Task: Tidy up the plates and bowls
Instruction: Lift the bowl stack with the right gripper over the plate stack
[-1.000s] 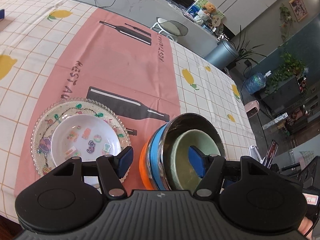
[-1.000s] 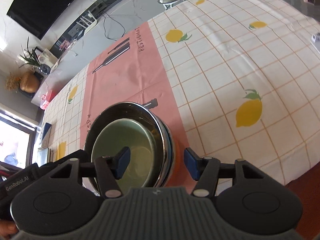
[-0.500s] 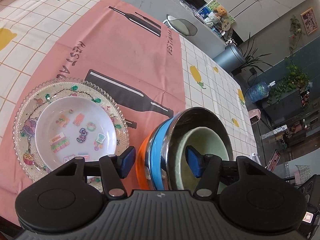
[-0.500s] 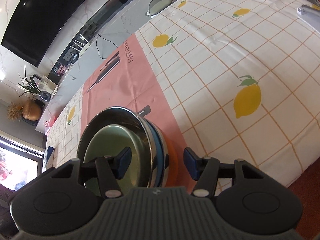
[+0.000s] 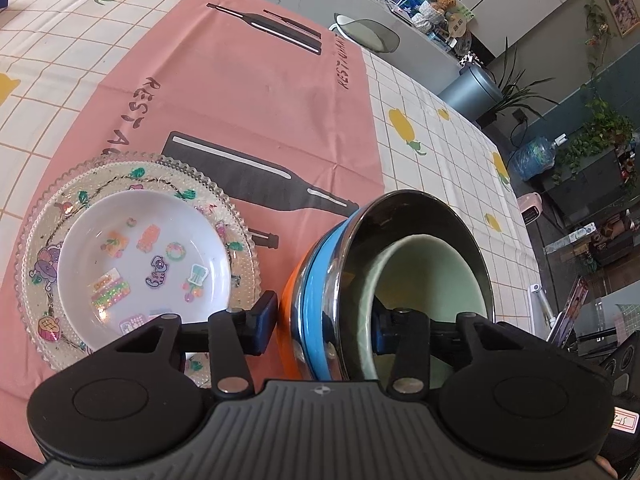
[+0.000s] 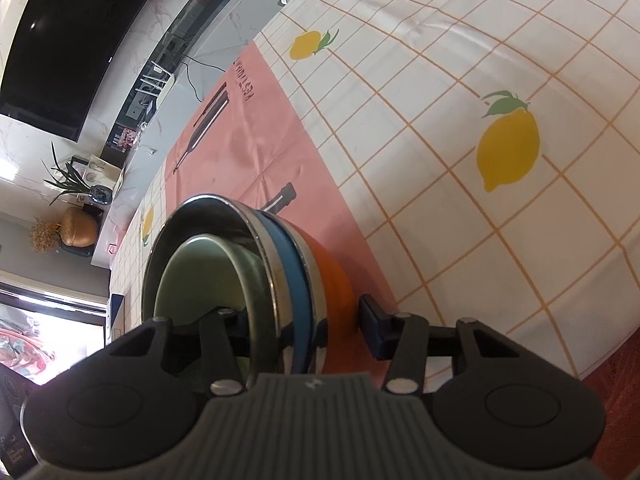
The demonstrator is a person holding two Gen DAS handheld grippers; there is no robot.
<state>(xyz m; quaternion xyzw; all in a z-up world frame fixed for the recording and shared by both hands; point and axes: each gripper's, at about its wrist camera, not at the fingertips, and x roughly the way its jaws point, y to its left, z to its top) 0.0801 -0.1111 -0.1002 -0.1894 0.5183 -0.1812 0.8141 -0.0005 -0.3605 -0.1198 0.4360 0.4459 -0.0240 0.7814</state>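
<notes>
A stack of nested bowls stands on the pink runner: orange bowl (image 5: 290, 312) outermost, then blue (image 5: 316, 280), steel (image 5: 404, 216), and a pale green bowl (image 5: 432, 276) inside. My left gripper (image 5: 324, 320) is open and straddles the stack's left rim, one finger outside, one inside the green bowl. My right gripper (image 6: 304, 326) is open and straddles the right rim of the stack (image 6: 332, 280). To the left, a white sticker-printed bowl (image 5: 144, 256) sits on a beaded glass plate (image 5: 48, 216).
The table carries a lemon-check cloth (image 6: 508, 148) with a pink bottle-print runner (image 5: 240, 92). The table's near edge (image 6: 600, 372) runs close beside my right gripper. A chair (image 5: 368, 34) and a counter stand beyond the far edge.
Both grippers have moved forward and lower over the bowl stack's rims, so the stack now sits between each pair of fingers. The bowls and plate have not moved.
</notes>
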